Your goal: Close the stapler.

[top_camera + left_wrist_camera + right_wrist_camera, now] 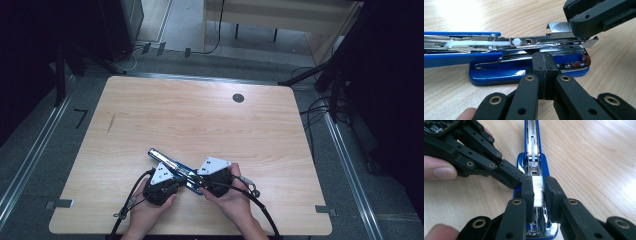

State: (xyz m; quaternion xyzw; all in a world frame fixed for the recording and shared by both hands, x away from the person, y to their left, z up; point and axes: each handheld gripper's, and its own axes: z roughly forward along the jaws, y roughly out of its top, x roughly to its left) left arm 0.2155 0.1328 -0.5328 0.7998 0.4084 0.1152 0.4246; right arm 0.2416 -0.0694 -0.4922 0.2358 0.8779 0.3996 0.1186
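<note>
Two sets of jaws are at work: my right gripper (539,191) pinches a staple strip (538,191) above the open blue stapler (529,70) on the table (210,120), my left gripper (545,75), shut empty, braces its base, and any tilt could jam the strip against the channel.

Both grippers are matte black, built of jointed link arms pinned with brass-ringed rivets and small dark screw holes. The left gripper (161,186) and the right gripper (216,178) each carry a pale grey three-cornered plate with small dark dots on top. Black cables trail toward the bottom of the frame. The forearms are bare, with no sleeves.
</note>
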